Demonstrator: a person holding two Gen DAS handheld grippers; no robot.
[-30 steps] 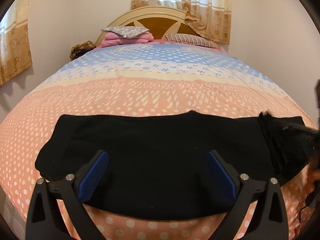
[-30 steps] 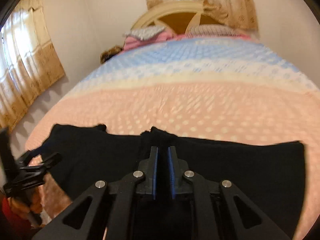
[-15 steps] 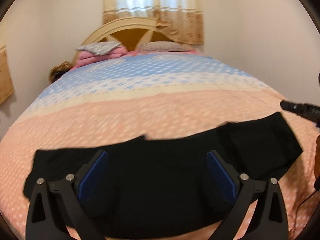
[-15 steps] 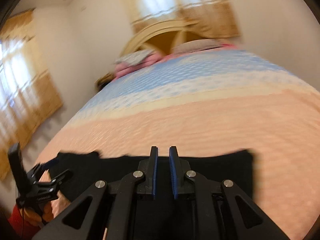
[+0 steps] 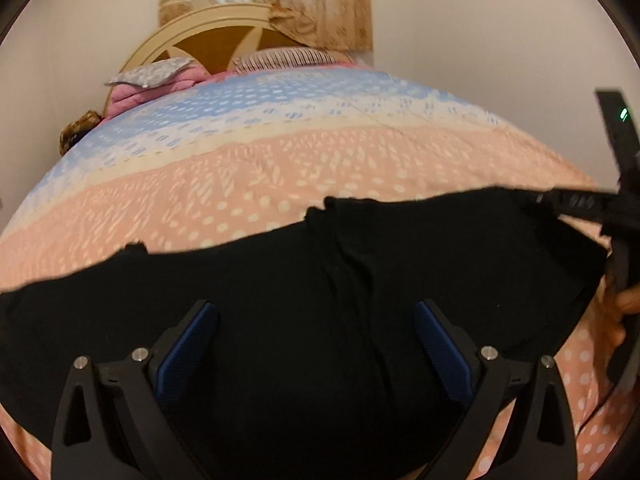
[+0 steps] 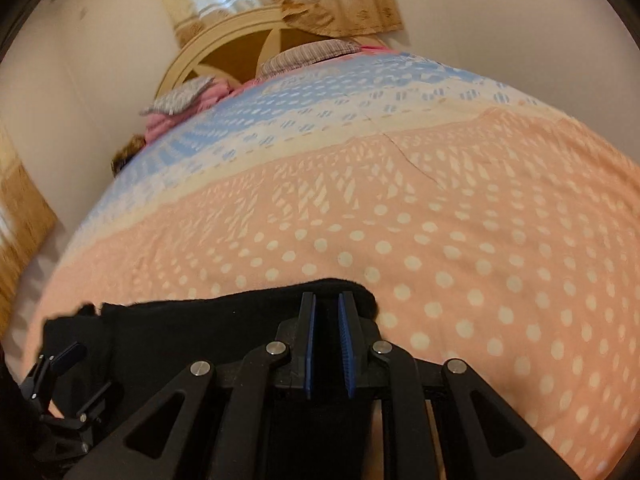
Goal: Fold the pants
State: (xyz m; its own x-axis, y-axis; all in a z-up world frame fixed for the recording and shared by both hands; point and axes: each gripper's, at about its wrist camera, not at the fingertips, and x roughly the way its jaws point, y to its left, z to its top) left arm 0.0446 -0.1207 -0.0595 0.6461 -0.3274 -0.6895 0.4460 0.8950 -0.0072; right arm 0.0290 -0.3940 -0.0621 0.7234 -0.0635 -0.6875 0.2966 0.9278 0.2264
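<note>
The black pants (image 5: 304, 280) lie spread across the near part of the bed, a crease running up their middle. Over them my left gripper (image 5: 316, 308) hovers open, its blue pads (image 5: 192, 344) wide apart with nothing pinched. In the right wrist view my right gripper (image 6: 326, 300) is shut on the pants (image 6: 200, 336) at their rounded right end, with dark cloth between its pads (image 6: 310, 344). The right gripper's fingers (image 5: 568, 204) also show at the pants' far right corner. The left gripper (image 6: 60, 360) appears at the lower left.
The bedcover (image 6: 460, 220) is peach with white dots, then cream and blue bands farther back. Pillows (image 5: 152, 76) and pink bedding lie at the curved headboard (image 5: 216, 36), under a curtain. Walls close both sides. A hand (image 5: 624, 308) holds the right gripper.
Both views have swung sideways and rolled. In the right view the cloth once stretching right of the fingers now ends at the fingertips. The left view shows the pants nearer and tilted.
</note>
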